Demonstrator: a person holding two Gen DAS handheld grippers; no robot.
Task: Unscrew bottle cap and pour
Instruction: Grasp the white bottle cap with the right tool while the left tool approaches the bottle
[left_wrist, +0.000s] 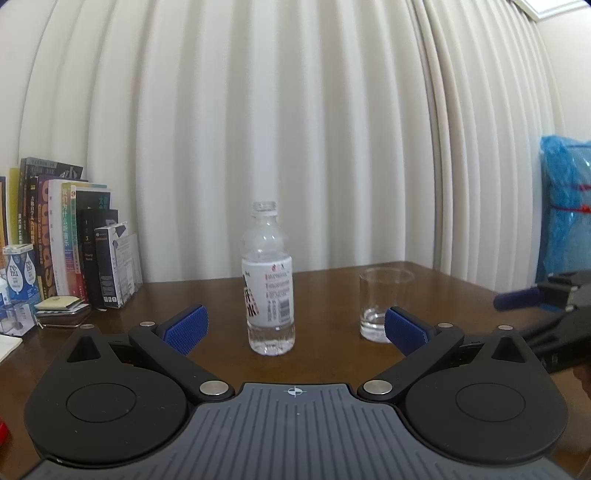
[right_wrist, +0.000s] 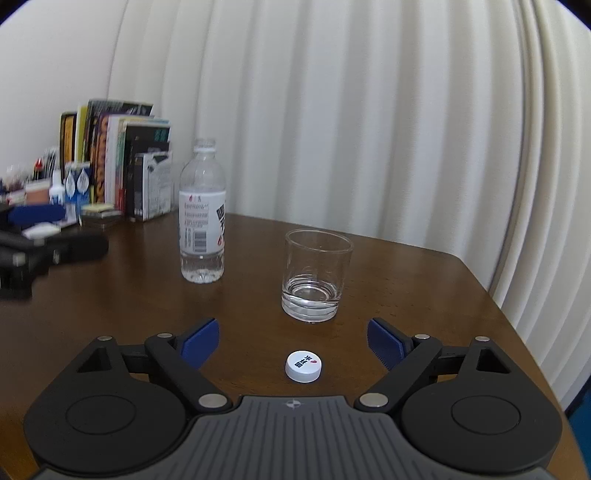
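Observation:
A clear plastic bottle (left_wrist: 269, 280) with a white label stands upright and uncapped on the brown table; a little water sits in its bottom. It also shows in the right wrist view (right_wrist: 202, 214). My left gripper (left_wrist: 293, 326) is open and empty, just short of the bottle. A clear glass (left_wrist: 382, 302) stands to the bottle's right, with a little water in it (right_wrist: 316, 275). The white cap (right_wrist: 303, 365) lies flat on the table between my right gripper's open fingers. My right gripper (right_wrist: 291, 343) is open and holds nothing.
A row of books (left_wrist: 74, 236) and small boxes stands at the table's back left. A white curtain (left_wrist: 295, 129) hangs behind the table (right_wrist: 406, 295). A blue plastic bag (left_wrist: 567, 206) is at the far right. The table's right edge is near the glass.

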